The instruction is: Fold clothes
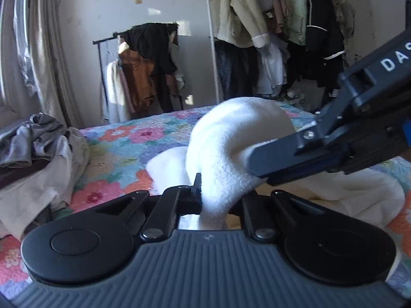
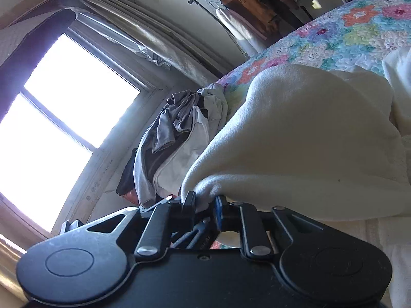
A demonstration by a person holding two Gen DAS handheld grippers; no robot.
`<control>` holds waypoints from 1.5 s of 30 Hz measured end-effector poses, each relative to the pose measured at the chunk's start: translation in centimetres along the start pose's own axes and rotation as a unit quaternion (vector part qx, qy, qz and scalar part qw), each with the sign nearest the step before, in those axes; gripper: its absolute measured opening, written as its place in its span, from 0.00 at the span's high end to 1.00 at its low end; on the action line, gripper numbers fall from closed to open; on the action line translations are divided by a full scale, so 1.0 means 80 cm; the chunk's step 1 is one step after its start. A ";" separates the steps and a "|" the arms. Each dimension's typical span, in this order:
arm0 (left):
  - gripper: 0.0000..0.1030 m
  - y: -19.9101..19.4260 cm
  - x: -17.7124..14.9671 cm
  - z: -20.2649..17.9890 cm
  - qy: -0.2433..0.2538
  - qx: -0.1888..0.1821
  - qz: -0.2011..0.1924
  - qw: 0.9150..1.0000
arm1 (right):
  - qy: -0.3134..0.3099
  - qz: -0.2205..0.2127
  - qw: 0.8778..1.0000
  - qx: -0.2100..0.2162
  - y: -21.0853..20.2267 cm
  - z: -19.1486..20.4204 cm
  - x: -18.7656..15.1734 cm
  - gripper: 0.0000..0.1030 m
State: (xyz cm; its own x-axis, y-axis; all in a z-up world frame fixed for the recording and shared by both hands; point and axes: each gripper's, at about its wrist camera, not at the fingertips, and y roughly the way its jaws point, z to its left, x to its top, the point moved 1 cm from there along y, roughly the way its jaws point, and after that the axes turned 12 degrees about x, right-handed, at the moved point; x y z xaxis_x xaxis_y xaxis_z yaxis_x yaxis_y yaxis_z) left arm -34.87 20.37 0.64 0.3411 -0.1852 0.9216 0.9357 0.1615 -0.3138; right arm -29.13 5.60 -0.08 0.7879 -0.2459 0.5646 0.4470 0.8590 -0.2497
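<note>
Both tongs have hold of the same white fleece garment (image 1: pixel 221 138) above the flowered bedspread (image 1: pixel 120 138). The left tongs (image 1: pixel 218 195) are closed on a bunched edge of the cloth, which rises from between the fingers in a thick hump. The right tongs (image 2: pixel 205 202) are likewise closed on a pinched edge, and in the left wrist view they reach in from the right side and bite the cloth close beside the left grip. The rest of the garment trails down onto the bed to the right, loose and rumpled, with no flat, squared layers to be seen.

By this showing the fold of this piece is underway but not finished: the cloth is gathered and lifted, not yet laid out and smoothed. Much appears to be left, for a heap of grey and pale clothes (image 1: pixel 36 151) lies unfolded at the bed's edge near the window (image 2: pixel 64 118), and no tidy folded stack shows in either view.
</note>
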 end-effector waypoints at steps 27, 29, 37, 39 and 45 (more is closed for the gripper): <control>0.69 -0.007 -0.151 0.320 -0.366 0.335 0.315 0.809 | -0.079 0.093 0.935 -0.334 -0.049 -0.125 -0.051 0.48; 0.58 -0.017 -0.147 0.318 -0.360 0.337 0.306 0.815 | -0.095 0.094 0.929 -0.344 -0.054 -0.113 -0.055 0.47; 0.46 -0.065 -0.100 0.263 -0.332 0.253 0.281 0.864 | -0.091 0.124 0.941 -0.301 -0.095 -0.095 -0.097 0.38; 0.46 -0.069 -0.086 0.232 -0.311 0.212 0.282 0.883 | -0.086 0.142 0.942 -0.292 -0.092 -0.101 -0.108 0.37; 0.36 -0.055 -0.071 0.113 -0.255 0.074 0.319 0.910 | -0.118 0.151 0.929 -0.315 -0.057 -0.132 -0.125 0.88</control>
State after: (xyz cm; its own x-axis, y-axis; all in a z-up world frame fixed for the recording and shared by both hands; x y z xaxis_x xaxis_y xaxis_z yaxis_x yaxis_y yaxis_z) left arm -41.76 29.44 -1.17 0.6889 0.4590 0.5610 0.5265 0.2151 -0.8225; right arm -34.59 -0.58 -12.88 0.8366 0.1333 0.5314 0.4379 0.4202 -0.7948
